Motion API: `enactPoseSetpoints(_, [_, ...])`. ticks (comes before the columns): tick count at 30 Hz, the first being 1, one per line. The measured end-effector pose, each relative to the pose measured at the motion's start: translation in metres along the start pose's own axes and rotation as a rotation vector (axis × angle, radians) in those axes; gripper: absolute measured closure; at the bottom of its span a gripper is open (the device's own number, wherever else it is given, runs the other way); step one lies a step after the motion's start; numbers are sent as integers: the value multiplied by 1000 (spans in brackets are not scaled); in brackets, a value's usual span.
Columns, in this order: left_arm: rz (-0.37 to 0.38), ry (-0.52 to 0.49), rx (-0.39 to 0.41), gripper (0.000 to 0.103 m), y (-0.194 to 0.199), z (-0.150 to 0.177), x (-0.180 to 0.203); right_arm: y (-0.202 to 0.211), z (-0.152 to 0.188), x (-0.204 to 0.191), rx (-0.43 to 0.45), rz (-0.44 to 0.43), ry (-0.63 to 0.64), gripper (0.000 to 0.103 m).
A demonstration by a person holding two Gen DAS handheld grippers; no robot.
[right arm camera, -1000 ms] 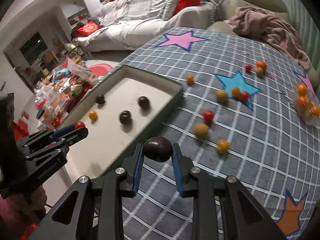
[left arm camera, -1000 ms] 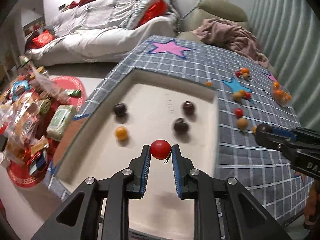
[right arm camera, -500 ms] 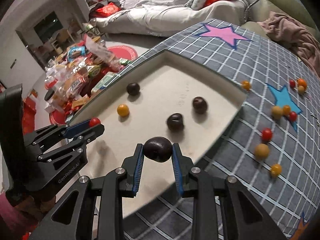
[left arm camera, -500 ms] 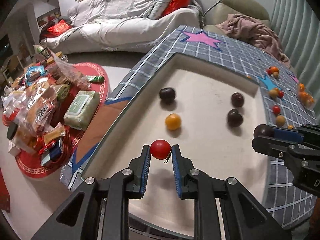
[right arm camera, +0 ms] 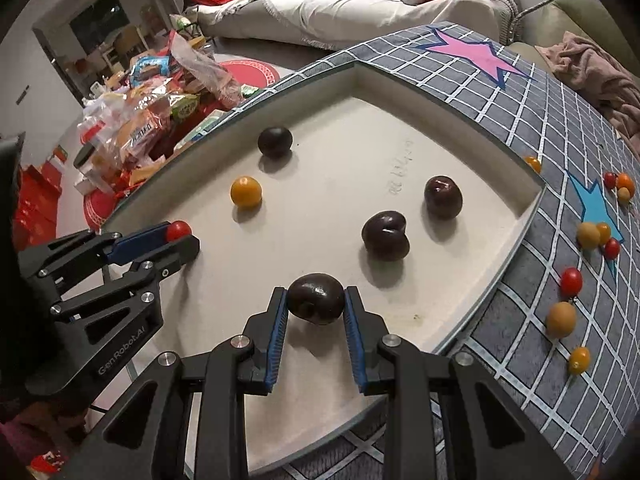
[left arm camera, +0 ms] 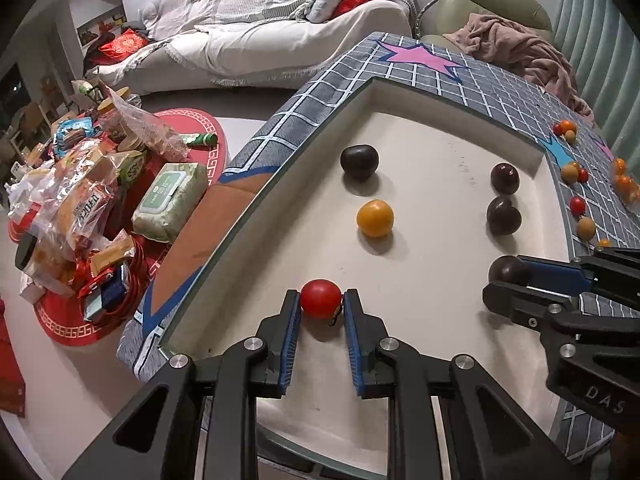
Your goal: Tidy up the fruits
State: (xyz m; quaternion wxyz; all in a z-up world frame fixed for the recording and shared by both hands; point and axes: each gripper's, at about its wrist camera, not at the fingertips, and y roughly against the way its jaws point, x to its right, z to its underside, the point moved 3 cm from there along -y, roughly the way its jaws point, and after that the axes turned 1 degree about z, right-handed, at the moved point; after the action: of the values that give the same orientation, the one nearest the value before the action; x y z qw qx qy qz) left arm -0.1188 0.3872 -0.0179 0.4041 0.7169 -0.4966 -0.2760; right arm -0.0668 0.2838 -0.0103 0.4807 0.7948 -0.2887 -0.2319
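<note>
my left tongs (left arm camera: 321,308) grip a tomato (left arm camera: 320,298), right tongs (right arm camera: 315,307) a plum (right arm camera: 315,298), over the tray (right arm camera: 516,216); four fruits in, many left on the counter (right arm camera: 532,360).

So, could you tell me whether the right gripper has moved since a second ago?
Yes. The right gripper, shut on the dark plum, has travelled from above the checked cloth to over the tray.

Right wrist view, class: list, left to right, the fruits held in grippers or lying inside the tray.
Red tomato in the left gripper → orange fruit → far dark plum → plum in the right gripper → heart-shaped plum → right-hand plum.
</note>
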Motion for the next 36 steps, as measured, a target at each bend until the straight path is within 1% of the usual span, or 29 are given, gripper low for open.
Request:
enactPoseSetpoints(4, [-12, -4, 3, 78, 0, 1, 1, -4, 3, -5, -3, 12, 30, 71])
enactPoseSetpoints(5, [-23, -4, 6, 69, 1, 1, 1, -4, 3, -5, -4, 14, 35, 71])
enactPoseSetpoints(6, [-36, -4, 10, 40, 1, 1, 0, -4, 3, -5, -4, 14, 37, 71])
enactPoseSetpoints(7, [-38, 1, 12, 26, 1, 1, 0, -4, 3, -5, -3, 11, 37, 68])
enactPoseSetpoints(8, [-54, 16, 29, 21, 2, 2, -2, -4, 3, -5, -3, 11, 36, 62])
enactPoseSetpoints(10, [-53, 22, 29, 21, 2, 2, -3, -4, 5, -3, -2, 20, 44, 53])
enactPoseSetpoints(12, [-47, 30, 11, 21, 0, 2, -4, -4, 5, -4, 1, 24, 55, 50])
enactPoseSetpoints(15, [-74, 42, 18, 21, 4, 2, -7, -1, 3, -4, 9, 23, 59, 38])
enactPoseSetpoints(17, [-81, 56, 28, 21, 9, 1, -11, 1, 2, -1, 18, 23, 48, 20])
enactPoseSetpoints(19, [-70, 71, 29, 21, 14, 1, -14, 7, 1, 1, 36, 3, 33, 18])
enactPoseSetpoints(21, [-73, 82, 39, 21, 20, -1, -15, 12, 0, 2, 51, -3, 25, 14])
enactPoseSetpoints(22, [-78, 82, 45, 21, 23, -2, -15, 17, -1, 3, 69, -5, 23, 6])
enactPoseSetpoints(23, [-81, 79, 50, 21, 26, -2, -14, 20, -2, 3, 83, -8, 22, 2])
enactPoseSetpoints(24, [-83, 78, 57, 21, 29, -4, -13, 24, -2, 3, 94, -8, 23, 0])
enactPoseSetpoints(30, [-72, 52, 80, 21, 46, -11, 5, 51, 1, 17, 156, -21, -4, 0])
enactPoseSetpoints(33, [-68, 17, 85, 21, 50, -14, 23, 65, 6, 33, 183, -30, -46, 0])
enactPoseSetpoints(36, [-52, -18, 88, 21, 55, -15, 45, 77, 13, 53, 205, -16, -84, 0])
